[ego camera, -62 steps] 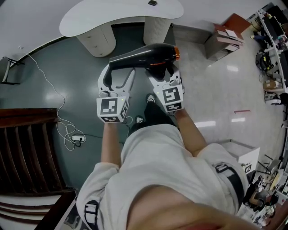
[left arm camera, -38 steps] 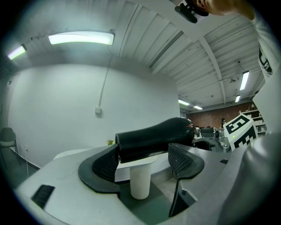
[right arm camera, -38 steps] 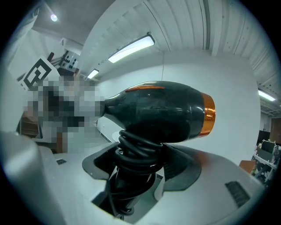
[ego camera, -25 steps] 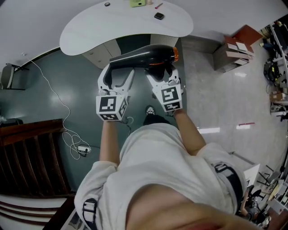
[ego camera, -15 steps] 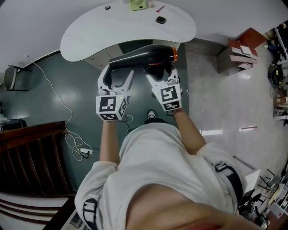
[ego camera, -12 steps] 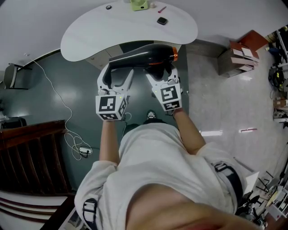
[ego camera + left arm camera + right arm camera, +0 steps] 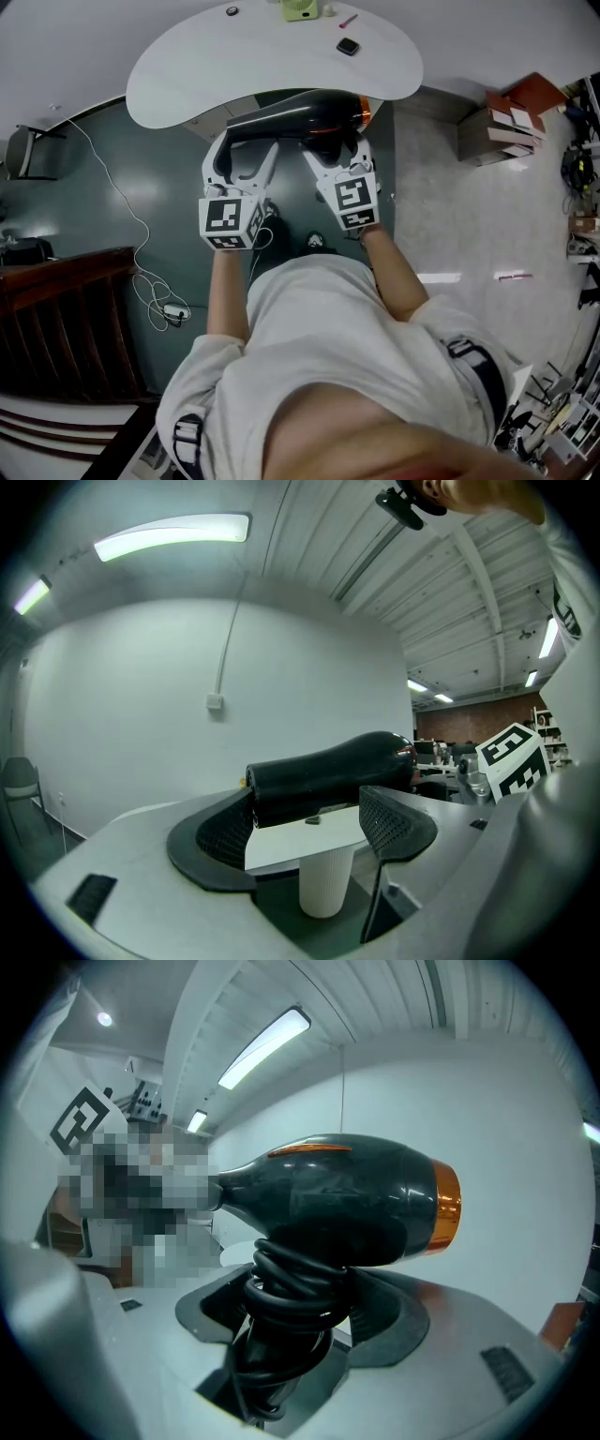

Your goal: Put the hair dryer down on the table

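Head view: the left gripper and the right gripper are raised side by side ahead of the person's torso, with the hair dryer lying crosswise over their tips, its orange-ringed end towards 3 o'clock. That view does not settle either grip.

Right gripper view: the right gripper has its jaws closed on the cord-wrapped handle of the hair dryer, and the body stands above them.

Left gripper view: the left gripper has its jaws spread wide. The narrow black end of the hair dryer touches only the pad at 9 o'clock, and the other pad stands clear.

The dryer is held aloft at the near edge of the white table, not resting on it. The left gripper view alone shows the table lower than the dryer, on a ribbed pedestal.

On the table's far part, at 12 o'clock: a small dark flat object, a red stick and a green object. The near edge is bare.

On the floor: a white cable at 9 o'clock and cardboard boxes at 2 o'clock.
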A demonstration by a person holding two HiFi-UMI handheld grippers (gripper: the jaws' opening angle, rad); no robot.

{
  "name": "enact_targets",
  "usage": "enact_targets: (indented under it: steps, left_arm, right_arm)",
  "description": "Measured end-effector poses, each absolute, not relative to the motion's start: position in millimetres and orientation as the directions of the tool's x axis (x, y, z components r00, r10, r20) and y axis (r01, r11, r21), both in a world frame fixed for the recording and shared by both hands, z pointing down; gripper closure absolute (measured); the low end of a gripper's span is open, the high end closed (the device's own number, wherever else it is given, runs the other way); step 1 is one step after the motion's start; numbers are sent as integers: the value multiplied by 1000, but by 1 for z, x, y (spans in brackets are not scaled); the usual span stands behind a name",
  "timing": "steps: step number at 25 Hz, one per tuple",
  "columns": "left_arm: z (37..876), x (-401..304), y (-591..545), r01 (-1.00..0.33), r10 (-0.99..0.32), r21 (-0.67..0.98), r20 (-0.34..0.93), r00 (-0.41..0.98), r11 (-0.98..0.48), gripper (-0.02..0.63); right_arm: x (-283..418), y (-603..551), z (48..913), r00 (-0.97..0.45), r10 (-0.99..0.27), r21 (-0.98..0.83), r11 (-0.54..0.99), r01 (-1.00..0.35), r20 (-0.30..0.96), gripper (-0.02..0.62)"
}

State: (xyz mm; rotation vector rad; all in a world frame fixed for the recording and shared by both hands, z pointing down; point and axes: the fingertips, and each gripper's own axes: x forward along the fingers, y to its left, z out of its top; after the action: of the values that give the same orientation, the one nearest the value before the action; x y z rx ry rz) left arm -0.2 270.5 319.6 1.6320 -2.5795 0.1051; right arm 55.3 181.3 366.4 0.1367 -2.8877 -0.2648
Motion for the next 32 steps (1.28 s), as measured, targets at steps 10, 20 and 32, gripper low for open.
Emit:
enact_targets:
  steps: [10,20,32]
  left_arm:
    - [322,-82,251,-917,-912,3,99,-397,399,241]
    - [325,-178,224,-947,-942,25,118,-314,319,241]
    - [344,-232,146,-992,-981,44,156,-111,119,241]
  right_arm:
    - [-23,164,368,-961,-140,196,976,-94,240,296]
    - [-110,143,371,-937,-216,189,967,-169,272,296]
    - [-149,82,390,-865,-390,166,920,-354,315,296]
